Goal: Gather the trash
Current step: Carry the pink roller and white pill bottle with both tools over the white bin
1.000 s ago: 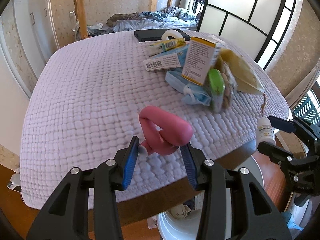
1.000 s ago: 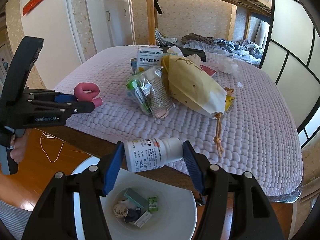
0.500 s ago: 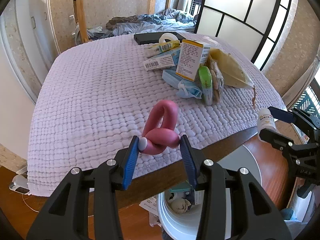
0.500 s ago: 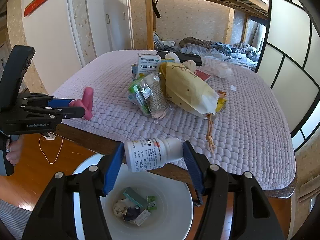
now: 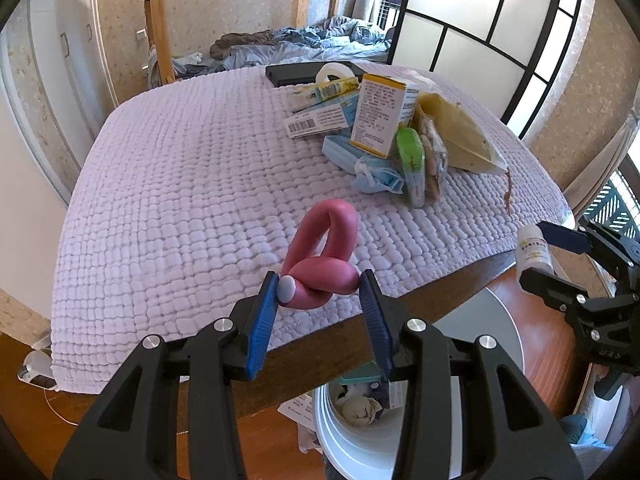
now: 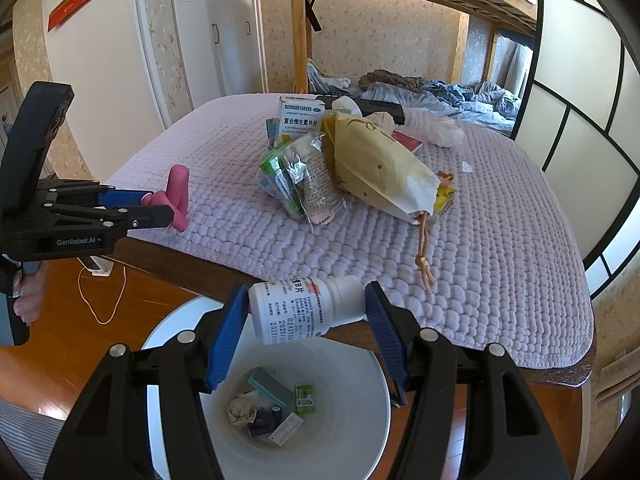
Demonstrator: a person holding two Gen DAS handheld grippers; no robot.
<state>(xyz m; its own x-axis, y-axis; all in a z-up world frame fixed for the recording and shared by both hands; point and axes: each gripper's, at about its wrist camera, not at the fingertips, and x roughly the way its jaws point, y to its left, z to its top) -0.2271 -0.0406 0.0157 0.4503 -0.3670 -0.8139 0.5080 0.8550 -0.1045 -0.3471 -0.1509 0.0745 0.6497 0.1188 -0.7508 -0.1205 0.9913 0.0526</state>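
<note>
My left gripper (image 5: pixel 320 300) is shut on a pink twisted rubbery loop (image 5: pixel 326 252) and holds it above the table's near edge; it also shows in the right wrist view (image 6: pixel 176 196). My right gripper (image 6: pixel 306 320) is shut on a white pill bottle (image 6: pixel 306 312), held sideways above the white trash bin (image 6: pixel 360 436). The bottle also shows at the right of the left wrist view (image 5: pixel 534 250). The bin holds several scraps. A pile of trash lies on the table: a medicine box (image 5: pixel 378 114), a yellow paper bag (image 6: pixel 380 164), a clear plastic packet (image 6: pixel 304 178), a blue face mask (image 5: pixel 376 178).
The table wears a lilac quilted cover (image 5: pixel 180 184). A black flat object (image 5: pixel 296 72) and a tape roll (image 5: pixel 334 72) lie at its far side. A bunk bed with rumpled bedding (image 6: pixel 440 92) stands behind. A white cable (image 6: pixel 104 292) lies on the wooden floor.
My left gripper has closed on the pink loop, lifted it off the cover and drawn it back toward the table edge. The right gripper holds the bottle over the bin, nearly still.
</note>
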